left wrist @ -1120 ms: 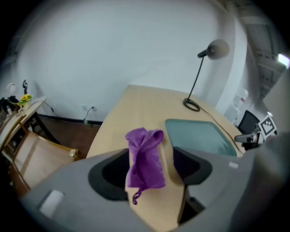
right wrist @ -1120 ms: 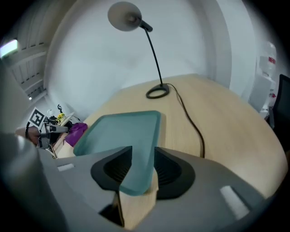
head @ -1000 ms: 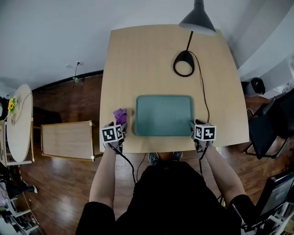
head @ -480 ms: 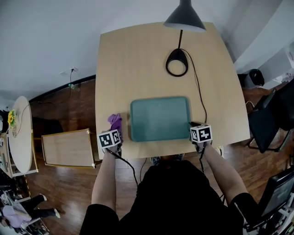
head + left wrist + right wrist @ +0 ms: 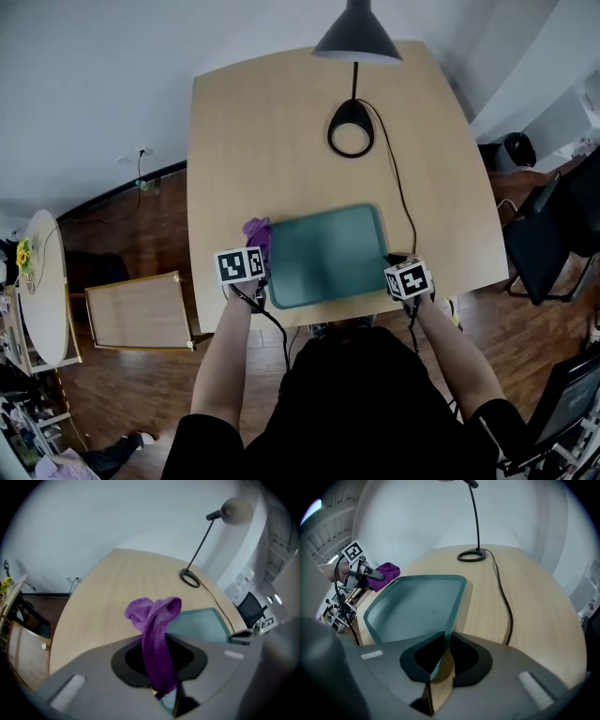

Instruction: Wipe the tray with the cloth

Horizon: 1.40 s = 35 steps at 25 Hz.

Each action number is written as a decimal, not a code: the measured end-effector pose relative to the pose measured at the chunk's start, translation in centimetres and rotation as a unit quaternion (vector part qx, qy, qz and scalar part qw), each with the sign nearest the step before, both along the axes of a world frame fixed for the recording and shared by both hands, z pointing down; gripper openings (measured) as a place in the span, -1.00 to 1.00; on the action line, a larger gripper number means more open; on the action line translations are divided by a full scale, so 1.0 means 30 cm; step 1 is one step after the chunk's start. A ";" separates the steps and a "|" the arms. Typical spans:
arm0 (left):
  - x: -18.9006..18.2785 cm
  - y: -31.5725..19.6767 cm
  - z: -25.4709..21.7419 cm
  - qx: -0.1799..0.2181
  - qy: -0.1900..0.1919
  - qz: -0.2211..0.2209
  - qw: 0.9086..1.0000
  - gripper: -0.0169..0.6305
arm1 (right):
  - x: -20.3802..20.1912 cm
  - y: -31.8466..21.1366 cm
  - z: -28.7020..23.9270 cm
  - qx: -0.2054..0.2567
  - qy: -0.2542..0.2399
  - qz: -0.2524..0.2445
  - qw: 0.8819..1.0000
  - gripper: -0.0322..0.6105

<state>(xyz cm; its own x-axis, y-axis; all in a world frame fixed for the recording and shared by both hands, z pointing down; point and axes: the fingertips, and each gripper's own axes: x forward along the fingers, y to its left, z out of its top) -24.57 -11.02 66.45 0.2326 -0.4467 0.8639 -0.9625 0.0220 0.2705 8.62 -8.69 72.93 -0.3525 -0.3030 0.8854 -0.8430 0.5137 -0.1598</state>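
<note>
A teal tray (image 5: 328, 253) lies near the front edge of the wooden table (image 5: 262, 141), slightly turned. My left gripper (image 5: 251, 251) is at the tray's left edge. Its jaws are closing with the purple cloth (image 5: 257, 232) between them. In the left gripper view the cloth (image 5: 154, 620) stands up out of the left gripper (image 5: 161, 686), pinched and raised off the table. My right gripper (image 5: 394, 262) is at the tray's near right corner. In the right gripper view the right gripper (image 5: 440, 663) is shut on the rim of the tray (image 5: 417, 609).
A black desk lamp stands at the back with its ring base (image 5: 351, 139) and shade (image 5: 356, 37). Its cable (image 5: 398, 187) runs past the tray's right side. A dark chair (image 5: 553, 234) is to the right; a low cabinet (image 5: 136, 309) is to the left.
The left gripper has closed on the purple cloth, lifted it and moved right against the tray's left edge. The tray has turned slightly. The right gripper stays on the tray's corner.
</note>
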 end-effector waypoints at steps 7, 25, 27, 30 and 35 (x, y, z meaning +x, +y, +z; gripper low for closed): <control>0.075 -0.002 0.077 -0.043 -0.029 0.016 0.999 -0.65 | -0.013 0.004 -0.019 0.013 -0.001 -0.007 1.000 -0.77; 0.877 -0.153 0.093 -0.052 0.052 0.169 0.983 -0.64 | -0.054 0.017 -0.058 0.023 -0.019 -0.019 0.999 -0.75; 0.929 -0.150 0.097 -0.054 0.068 0.173 0.981 -0.64 | -0.057 0.015 -0.059 0.024 -0.023 -0.022 0.999 -0.75; 0.949 -0.142 0.101 -0.055 0.071 0.167 0.982 -0.64 | -0.052 0.012 -0.070 0.030 -0.021 -0.038 0.999 -0.75; 0.864 -0.111 0.087 -0.054 0.070 0.138 0.986 -0.64 | -0.030 0.018 -0.051 0.024 -0.030 -0.029 0.999 -0.75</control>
